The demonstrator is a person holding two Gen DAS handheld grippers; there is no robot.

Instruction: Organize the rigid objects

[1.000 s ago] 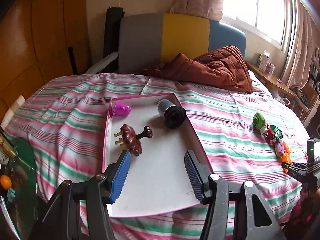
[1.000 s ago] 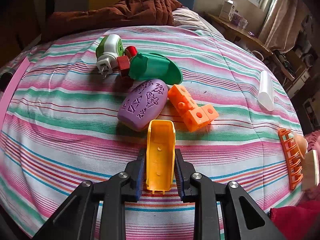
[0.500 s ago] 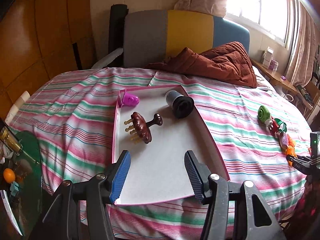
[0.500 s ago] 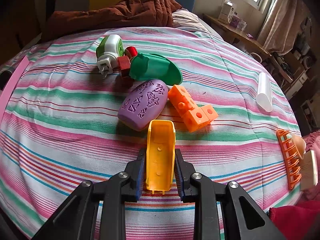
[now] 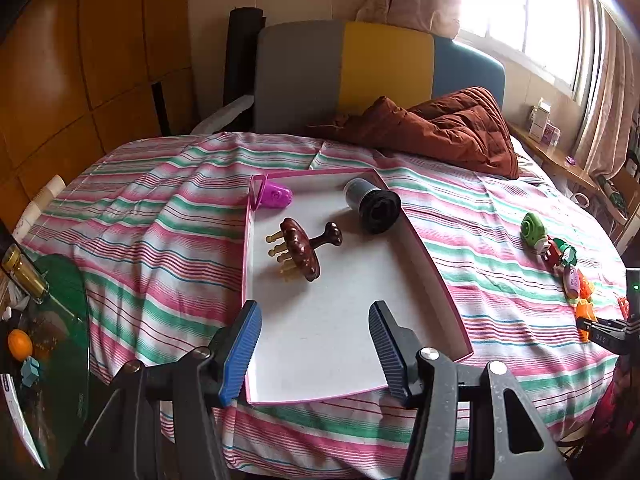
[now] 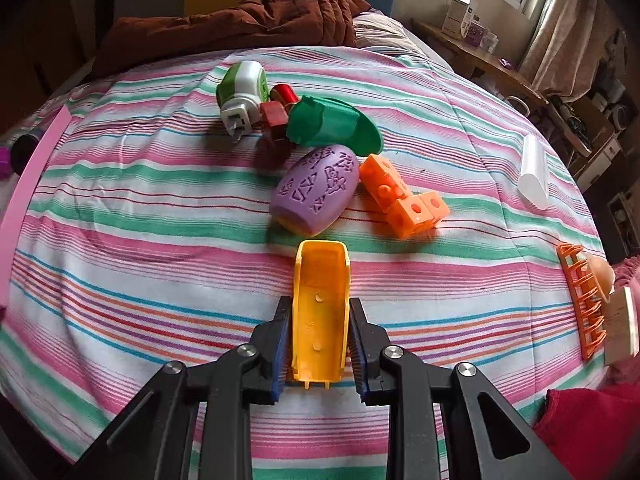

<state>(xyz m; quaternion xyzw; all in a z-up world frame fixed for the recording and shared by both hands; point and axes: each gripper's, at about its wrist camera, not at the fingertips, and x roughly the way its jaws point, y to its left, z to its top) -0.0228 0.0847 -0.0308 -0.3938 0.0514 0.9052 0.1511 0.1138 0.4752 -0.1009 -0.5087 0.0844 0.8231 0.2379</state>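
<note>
My right gripper (image 6: 320, 340) is shut on a yellow plastic trough-shaped piece (image 6: 320, 304), held just above the striped bedcover. Ahead of it lie a purple embossed oval (image 6: 316, 194), orange cubes (image 6: 402, 196), a green shell (image 6: 332, 126), a red piece (image 6: 278, 110) and a green-white plug (image 6: 242, 96). My left gripper (image 5: 316, 344) is open and empty over the near end of a pink-rimmed white tray (image 5: 440, 280). The tray holds a brown massage brush (image 5: 302, 250), a black cylinder (image 5: 374, 204) and a purple piece (image 5: 274, 196).
A brown quilt (image 5: 452, 132) lies at the head of the bed. A white tube (image 6: 534, 170), an orange rack (image 6: 584, 300) and a wooden block (image 6: 620, 320) lie at the right. A green glass side table (image 5: 52, 320) with small items stands at the left.
My left gripper has pulled back and up from the tray, so the tray looks farther away. The right gripper holds the yellow piece in nearly the same place.
</note>
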